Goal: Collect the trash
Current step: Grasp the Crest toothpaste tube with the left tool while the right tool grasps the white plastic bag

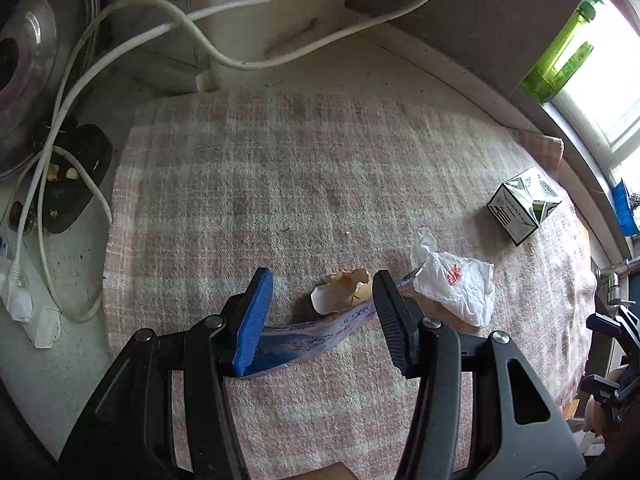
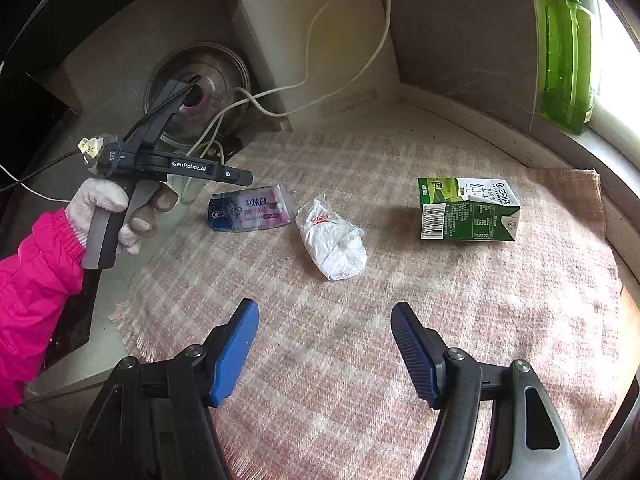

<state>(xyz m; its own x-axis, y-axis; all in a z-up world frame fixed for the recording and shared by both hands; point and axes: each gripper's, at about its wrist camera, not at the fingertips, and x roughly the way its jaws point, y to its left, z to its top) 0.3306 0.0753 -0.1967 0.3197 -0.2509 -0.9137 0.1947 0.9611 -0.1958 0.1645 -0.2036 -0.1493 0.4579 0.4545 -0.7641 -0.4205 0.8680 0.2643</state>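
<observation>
Trash lies on a pink plaid cloth. A flattened toothpaste tube lies between the fingers of my open left gripper, with a broken eggshell just beyond it. The tube also shows in the right wrist view. A crumpled white wrapper lies to the right of the tube; in the right wrist view it is ahead of my open, empty right gripper. A green and white milk carton lies on its side further right, also seen in the left wrist view.
White cables and a power strip lie left of the cloth, by a dark dish and a metal lid. A green bottle stands on the window sill. Walls close the back.
</observation>
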